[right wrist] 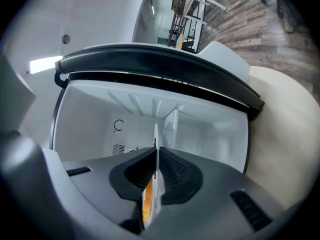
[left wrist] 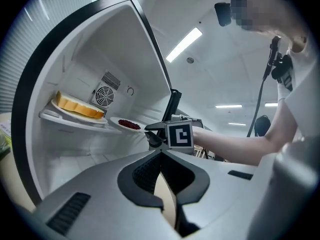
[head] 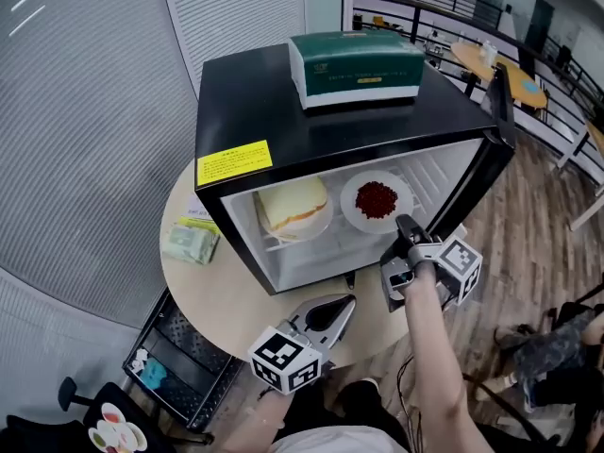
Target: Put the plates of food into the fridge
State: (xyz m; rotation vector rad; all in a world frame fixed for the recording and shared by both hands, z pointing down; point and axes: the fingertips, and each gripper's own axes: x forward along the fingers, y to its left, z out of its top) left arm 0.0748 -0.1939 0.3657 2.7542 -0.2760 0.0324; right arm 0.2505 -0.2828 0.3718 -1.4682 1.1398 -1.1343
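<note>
A black mini fridge (head: 283,102) stands open on a round table. Inside it, a plate with a sandwich (head: 294,208) lies at the left and a plate of red food (head: 377,200) at the right. The left gripper view shows both on the same shelf: the sandwich plate (left wrist: 80,108) and the red food plate (left wrist: 129,125). My right gripper (head: 406,226) is shut and empty, just in front of the red food plate. My left gripper (head: 345,304) is lower, over the table's front edge, its jaws together with nothing between them.
The fridge door (head: 491,149) hangs open at the right. A green tissue box (head: 356,66) sits on the fridge top. A green packet (head: 189,242) lies on the table (head: 222,300) left of the fridge. A black wire cart (head: 179,357) stands below.
</note>
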